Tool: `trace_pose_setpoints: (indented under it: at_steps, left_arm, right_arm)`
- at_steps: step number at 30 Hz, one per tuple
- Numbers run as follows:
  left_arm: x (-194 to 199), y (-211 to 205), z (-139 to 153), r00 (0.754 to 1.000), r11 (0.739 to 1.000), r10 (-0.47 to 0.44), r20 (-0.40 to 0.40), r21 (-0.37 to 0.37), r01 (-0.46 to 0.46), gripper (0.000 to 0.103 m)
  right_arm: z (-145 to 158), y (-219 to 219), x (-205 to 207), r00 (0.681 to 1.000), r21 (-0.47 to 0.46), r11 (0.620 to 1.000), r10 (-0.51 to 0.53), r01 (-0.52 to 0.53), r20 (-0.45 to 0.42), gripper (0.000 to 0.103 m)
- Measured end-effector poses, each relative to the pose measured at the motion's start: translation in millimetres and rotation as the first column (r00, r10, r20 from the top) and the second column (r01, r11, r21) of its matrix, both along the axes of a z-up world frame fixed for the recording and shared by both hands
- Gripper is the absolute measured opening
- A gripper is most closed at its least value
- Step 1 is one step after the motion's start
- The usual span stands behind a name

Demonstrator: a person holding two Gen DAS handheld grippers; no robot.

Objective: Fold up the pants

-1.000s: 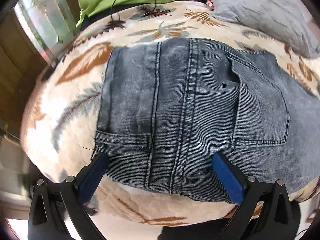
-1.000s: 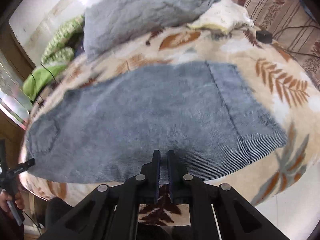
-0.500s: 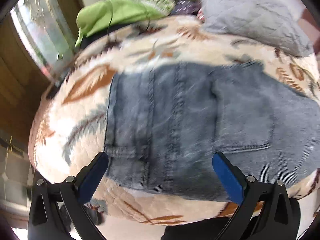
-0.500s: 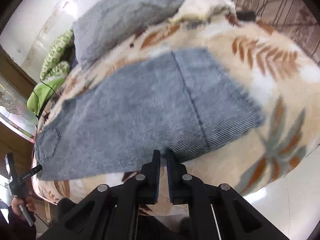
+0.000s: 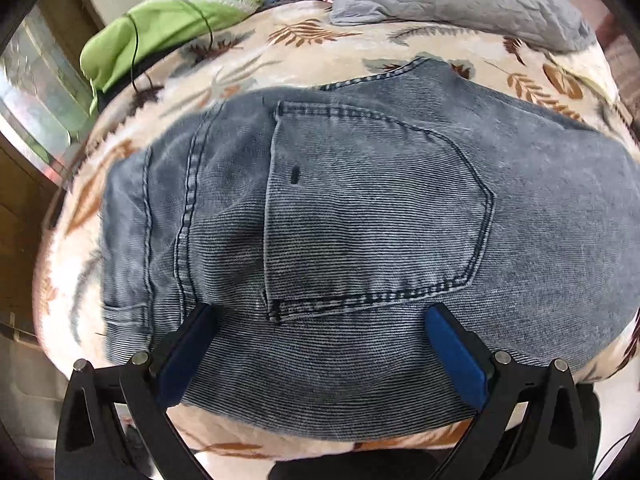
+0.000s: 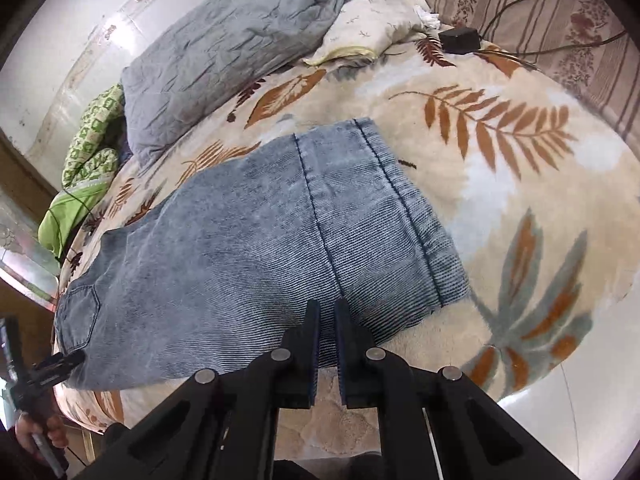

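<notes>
Denim pants (image 5: 360,240) lay flat on the bed (image 6: 520,208). Left gripper (image 5: 320,360) jaws wide, right gripper (image 6: 326,344) jaws nearly closed, empty. Best to grip both edge layers squarely before lifting.

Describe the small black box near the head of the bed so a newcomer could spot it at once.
Start at the leaf-print blanket covering the bed, then go to its far edge, right of the cream pillow. The black box sits there, the only hard dark object, with cables trailing off toward the striped fabric.

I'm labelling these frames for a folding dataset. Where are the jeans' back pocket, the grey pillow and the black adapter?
back pocket (image 5: 376,216), left wrist view, middle of the pocket panel.
grey pillow (image 6: 236,44), right wrist view, centre of its wrinkled top.
black adapter (image 6: 459,38), right wrist view, top face of the box.
</notes>
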State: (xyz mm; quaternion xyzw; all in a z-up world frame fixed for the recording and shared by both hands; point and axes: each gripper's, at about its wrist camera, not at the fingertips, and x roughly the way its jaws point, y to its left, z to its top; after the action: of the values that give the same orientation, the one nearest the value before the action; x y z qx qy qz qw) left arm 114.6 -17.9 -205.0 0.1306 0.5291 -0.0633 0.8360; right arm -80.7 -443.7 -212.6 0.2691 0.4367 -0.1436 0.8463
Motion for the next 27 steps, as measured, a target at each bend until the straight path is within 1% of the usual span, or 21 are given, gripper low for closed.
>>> trace_pose_setpoints:
  at_steps: [2, 4, 6, 8, 11, 13, 15, 16, 17, 18, 19, 21, 23, 25, 27]
  left_arm:
    - [1, 0, 1, 1.0, 1.0, -0.001, -0.005, 0.006, 0.001, 0.103]
    - [1, -3, 3, 1.0, 0.999, -0.012, -0.003, 0.035, 0.012, 0.103]
    - [-2, -8, 9, 1.0, 0.998, -0.018, 0.006, 0.059, 0.018, 0.103]
    - [-9, -11, 18, 0.999, 0.998, -0.03, 0.026, 0.053, 0.029, 0.103]
    - [-23, -23, 40, 0.995, 0.997, -0.073, 0.072, 0.024, 0.071, 0.103]
    - [-31, -34, 52, 0.989, 0.994, -0.112, 0.096, -0.003, 0.113, 0.103]
    - [-39, -50, 59, 0.983, 0.988, -0.149, 0.105, -0.023, 0.153, 0.103]
    - [-43, -60, 61, 0.978, 0.982, -0.18, 0.103, -0.038, 0.185, 0.103]
    - [-46, -69, 61, 0.974, 0.977, -0.201, 0.1, -0.044, 0.206, 0.103]
    - [-50, -77, 61, 0.971, 0.974, -0.217, 0.097, -0.045, 0.222, 0.103]
    - [-54, -85, 60, 0.966, 0.969, -0.239, 0.093, -0.044, 0.244, 0.103]
    - [-58, -97, 56, 0.959, 0.96, -0.272, 0.082, -0.04, 0.276, 0.103]
    - [-66, -107, 53, 0.953, 0.953, -0.296, 0.07, -0.04, 0.299, 0.103]
    - [-75, -110, 50, 0.946, 0.945, -0.319, 0.052, -0.057, 0.322, 0.103]
    - [-82, -109, 49, 0.944, 0.942, -0.326, 0.044, -0.065, 0.328, 0.103]
  right_arm:
    - [-1, 1, -1, 1.0, -0.005, 1.0, 0.009, -0.009, 0.007, 0.009]
    - [1, 1, 0, 1.0, -0.001, 1.0, 0.015, -0.015, 0.005, 0.009]
    - [7, -4, -7, 1.0, 0.035, 0.999, 0.005, -0.006, 0.015, 0.009]
    - [17, -10, -19, 0.998, 0.081, 0.997, -0.011, 0.005, 0.067, 0.009]
    - [30, -26, -46, 0.991, 0.121, 0.992, -0.055, 0.04, 0.126, 0.01]
    - [34, -39, -63, 0.98, 0.196, 0.978, -0.101, 0.066, 0.174, 0.01]
    - [34, -53, -81, 0.964, 0.294, 0.951, -0.16, 0.093, 0.213, 0.019]
    - [34, -56, -86, 0.958, 0.33, 0.939, -0.179, 0.098, 0.225, 0.033]
    - [33, -58, -91, 0.951, 0.362, 0.927, -0.197, 0.101, 0.238, 0.059]
    - [31, -57, -96, 0.943, 0.39, 0.914, -0.22, 0.11, 0.249, 0.071]
    - [31, -56, -98, 0.937, 0.409, 0.906, -0.234, 0.112, 0.261, 0.077]
    - [24, -50, -94, 0.93, 0.486, 0.871, -0.235, 0.073, 0.282, 0.077]
    - [15, -45, -86, 0.929, 0.543, 0.836, -0.256, 0.074, 0.266, 0.077]
    - [5, -41, -76, 0.933, 0.569, 0.819, -0.262, 0.079, 0.248, 0.077]
    - [-8, -40, -66, 0.936, 0.568, 0.812, -0.291, 0.133, 0.198, 0.076]
